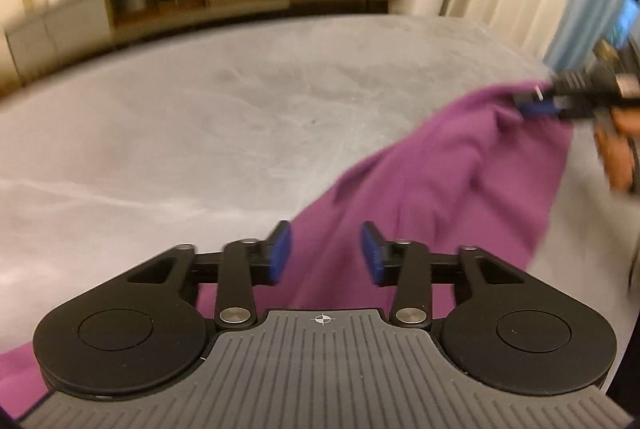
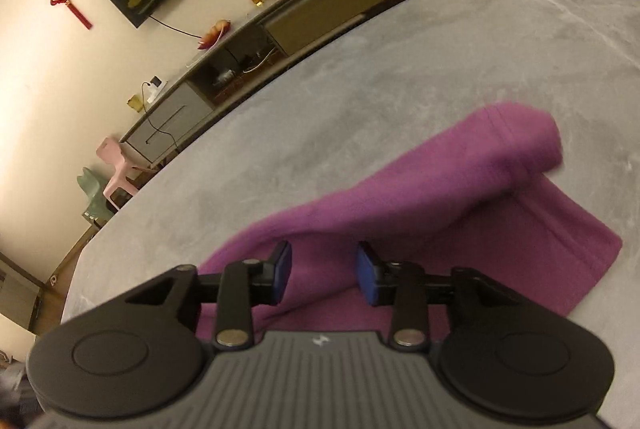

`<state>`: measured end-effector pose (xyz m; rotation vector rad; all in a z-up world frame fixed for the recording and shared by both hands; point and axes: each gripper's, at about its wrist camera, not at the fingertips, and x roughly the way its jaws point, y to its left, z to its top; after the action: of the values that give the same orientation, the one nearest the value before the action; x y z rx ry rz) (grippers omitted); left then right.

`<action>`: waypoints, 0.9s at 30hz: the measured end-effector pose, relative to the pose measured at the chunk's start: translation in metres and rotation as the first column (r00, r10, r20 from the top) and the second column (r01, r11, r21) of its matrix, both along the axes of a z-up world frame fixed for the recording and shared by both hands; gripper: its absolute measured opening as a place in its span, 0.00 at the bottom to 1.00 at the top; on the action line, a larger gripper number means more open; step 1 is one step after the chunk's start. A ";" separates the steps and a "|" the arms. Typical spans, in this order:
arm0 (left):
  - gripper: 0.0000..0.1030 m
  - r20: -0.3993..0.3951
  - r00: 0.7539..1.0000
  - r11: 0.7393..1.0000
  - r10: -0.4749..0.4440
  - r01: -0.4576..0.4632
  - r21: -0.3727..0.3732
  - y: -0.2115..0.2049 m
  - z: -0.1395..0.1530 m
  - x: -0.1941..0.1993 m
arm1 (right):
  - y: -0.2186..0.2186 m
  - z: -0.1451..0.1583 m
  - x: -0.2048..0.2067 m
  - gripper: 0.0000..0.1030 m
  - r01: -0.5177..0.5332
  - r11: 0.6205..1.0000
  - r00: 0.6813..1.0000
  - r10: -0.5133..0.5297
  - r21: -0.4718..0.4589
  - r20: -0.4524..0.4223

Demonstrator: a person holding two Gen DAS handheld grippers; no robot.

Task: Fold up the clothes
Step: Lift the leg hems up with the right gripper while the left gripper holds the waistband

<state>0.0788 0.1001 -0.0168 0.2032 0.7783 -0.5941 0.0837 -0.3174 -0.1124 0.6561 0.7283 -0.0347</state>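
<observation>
From the left wrist view, the left hand-held gripper (image 1: 326,255) stood partly open at the bottom centre of the frame, its blue pads (image 1: 280,253) apart with nothing pinched between them. Beneath and beyond it the purple garment (image 1: 440,189) ran from the lower left corner up toward the right edge, draped over the grey marbled desk (image 1: 200,117). At the right edge the right hand-held gripper (image 1: 540,105) sat at the cloth's raised far corner; that part was blurred, so whether it had hold of the corner could not be told there. A hand (image 1: 616,153) gripped its handle just below.

From the right wrist view, the right hand-held gripper (image 2: 323,273) showed its pads (image 2: 365,275) apart at about half width, hovering over the cloth and pressing on nothing. The purple garment (image 2: 460,197) lay in the lower right half of the frame on the desk (image 2: 360,89), one rounded fold or sleeve rolled across the flatter layer beneath it. A low cabinet (image 2: 320,13) ran along the wall at the upper left.

The cloth looked like soft fleece: light, limp, and thick enough to bunch rather than crease sharply. I judged it would sag wherever unsupported, so a hem corner or a seam edge seemed the best place to pinch, one at each end, to keep the fold line straight.
</observation>
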 end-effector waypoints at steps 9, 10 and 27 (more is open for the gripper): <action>0.00 0.133 0.991 0.975 -0.011 -0.019 0.222 -0.010 -0.043 -0.047 | -0.004 0.018 -0.010 0.61 0.090 0.996 0.995 -0.090 0.008 0.048; 0.00 0.143 0.990 0.981 -0.011 -0.018 0.194 -0.009 -0.036 -0.047 | -0.016 0.019 -0.016 0.61 0.148 0.988 0.988 -0.149 0.033 0.050; 0.00 0.132 0.976 0.985 -0.173 0.175 -0.002 0.044 -0.001 -0.082 | -0.069 -0.005 -0.019 0.06 0.279 0.951 0.960 -0.274 0.132 -0.055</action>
<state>-0.0034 0.1445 -0.0180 0.2969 0.6322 -0.7442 0.0643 -0.3862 -0.1176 0.8894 0.6730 -0.2569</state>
